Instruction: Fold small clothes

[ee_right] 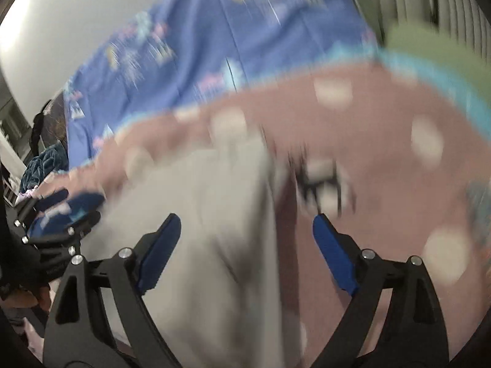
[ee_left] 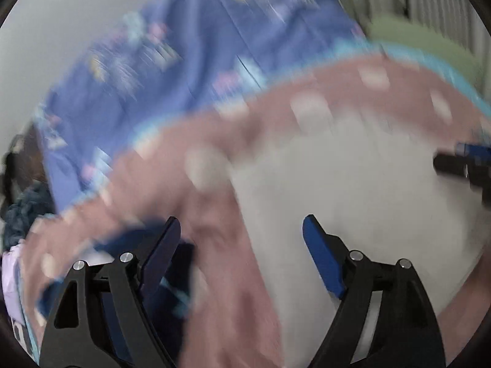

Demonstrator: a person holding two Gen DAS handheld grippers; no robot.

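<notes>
While blur smears both views, both grippers stand spread, gripping nothing.
Grey garment [ee_right: 214, 214] lies on pink dotted sheet [ee_right: 383, 159], ahead of left gripper [ee_left: 242, 230] and right gripper [ee_right: 245, 230].

A pink spotted cover [ee_right: 383, 141] is spread beside a blue patterned sheet [ee_right: 199, 40]; a green cushion [ee_left: 423, 43] is seen behind.

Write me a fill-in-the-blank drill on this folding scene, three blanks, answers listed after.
1. Both claws, left claw and right claw, have their jaws ____.
2. The pale grey garment lies on a ____ cover with pale dots.
3. Beyond that cover lies a printed sheet that is mostly ____.

Missing words: open; pink; blue
</notes>
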